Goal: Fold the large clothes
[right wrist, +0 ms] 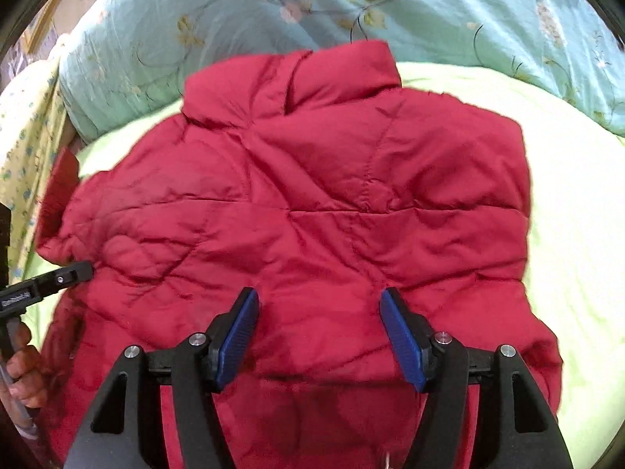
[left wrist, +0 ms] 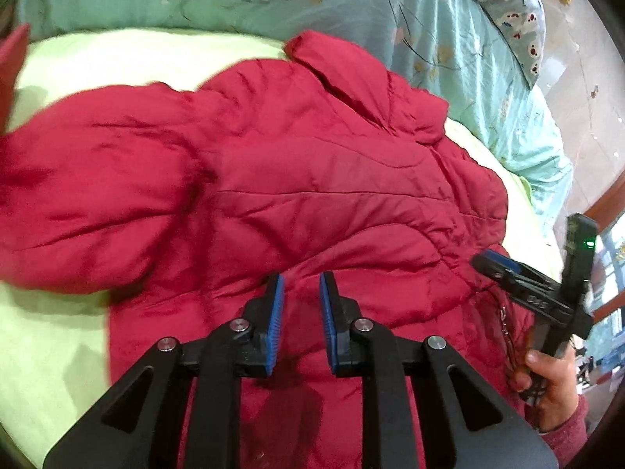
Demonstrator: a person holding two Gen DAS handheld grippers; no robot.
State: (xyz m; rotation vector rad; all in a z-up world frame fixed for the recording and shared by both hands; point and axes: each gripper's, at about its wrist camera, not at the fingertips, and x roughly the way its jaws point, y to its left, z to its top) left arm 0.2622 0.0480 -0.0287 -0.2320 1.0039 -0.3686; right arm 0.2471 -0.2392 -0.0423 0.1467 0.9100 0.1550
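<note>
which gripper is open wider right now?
The right gripper: its blue fingers stand far apart over the red jacket. The left gripper shows only a narrow gap. Neither holds fabric.

Both views are bright and evenly lit by soft daylight, with no harsh glare. The pale green bed sheet looks nearly washed out at the lower left of the left wrist view. Soft shadows fall on the red puffer jacket beneath each gripper. Motion blur smears the jacket's sleeve at the left edge. Fisheye distortion bends the floral quilt along the top, and black vignette fills the corners.
</note>
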